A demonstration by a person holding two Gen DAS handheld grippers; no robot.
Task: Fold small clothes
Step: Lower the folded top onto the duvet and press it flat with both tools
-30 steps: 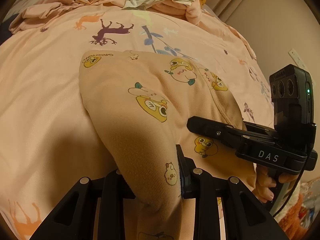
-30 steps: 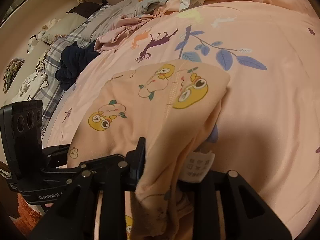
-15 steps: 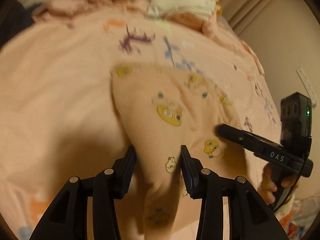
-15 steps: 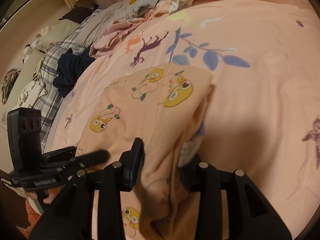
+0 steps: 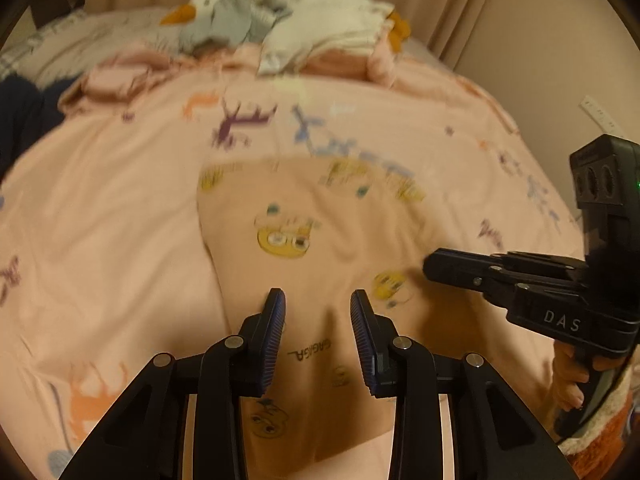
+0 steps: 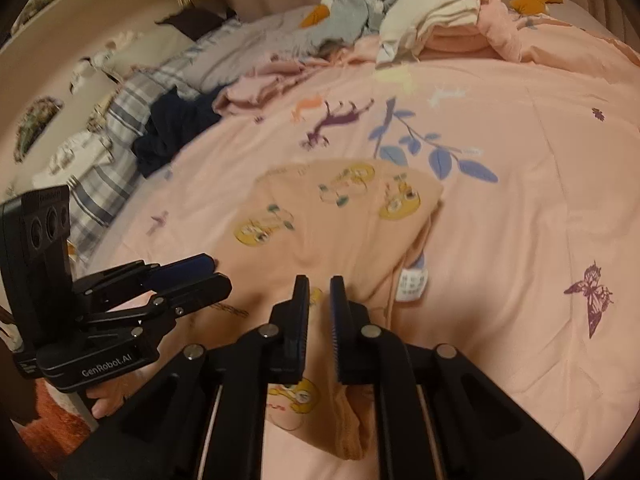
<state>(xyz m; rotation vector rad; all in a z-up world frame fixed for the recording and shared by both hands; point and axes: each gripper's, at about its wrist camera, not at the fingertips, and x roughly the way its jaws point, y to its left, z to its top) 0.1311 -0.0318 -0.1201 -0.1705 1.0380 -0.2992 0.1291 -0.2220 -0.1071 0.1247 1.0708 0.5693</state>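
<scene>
A small peach garment with yellow cartoon prints [image 5: 304, 248] lies folded on the pink bedspread [image 5: 100, 240]; it also shows in the right wrist view [image 6: 328, 220], with a white care label [image 6: 414, 285] at its right edge. My left gripper [image 5: 318, 312] is open above the garment's near end and holds nothing. My right gripper [image 6: 319, 292] hovers over the near end with its jaws a narrow gap apart and nothing between them. Each gripper shows in the other's view: the right one [image 5: 436, 270], the left one [image 6: 212, 270].
A heap of unfolded clothes [image 6: 420, 12] lies at the far end of the bed. A dark navy garment [image 6: 172, 132] and plaid bedding [image 6: 116, 128] lie at the left. An orange rug [image 5: 600, 432] shows by the bed's near edge.
Both grippers let go of the garment and pulled back toward me. The garment's near end dropped flat onto the bed.
</scene>
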